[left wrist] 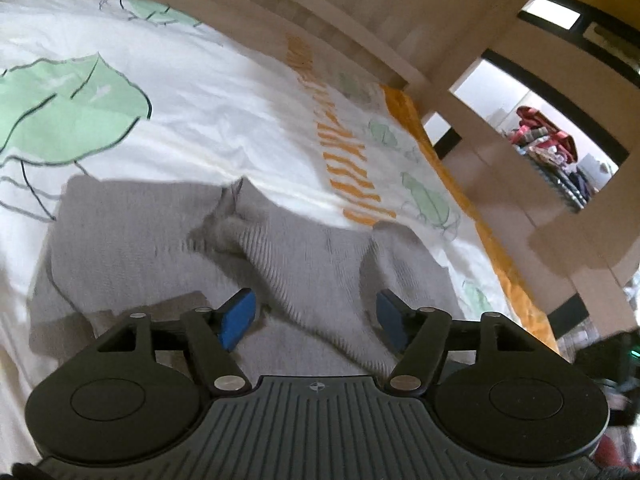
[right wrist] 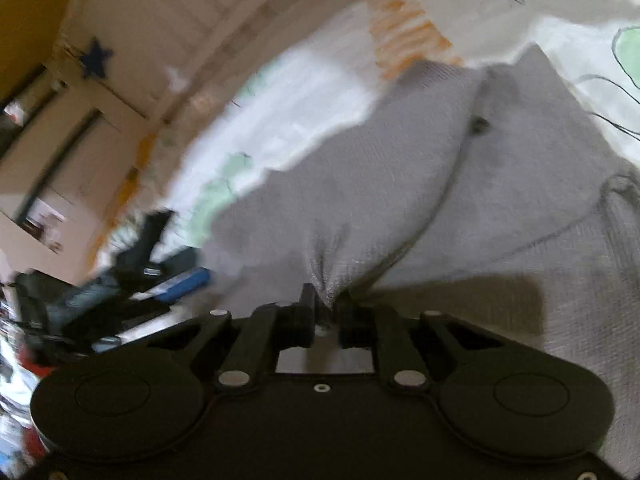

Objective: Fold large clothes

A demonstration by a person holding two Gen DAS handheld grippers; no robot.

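The grey knit garment (left wrist: 160, 248) lies rumpled on the white leaf-printed bedspread (left wrist: 208, 120), short of its orange-bordered edge. Over it, the left gripper (left wrist: 316, 320) stands wide open and grips nothing. The right gripper (right wrist: 326, 300) pinches a bunched fold of the garment.

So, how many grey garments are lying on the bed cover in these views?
1. One grey knitted garment lies on the white bed cover with green leaves. The right tool pinches a fold of it; more clothes could be outside the views.
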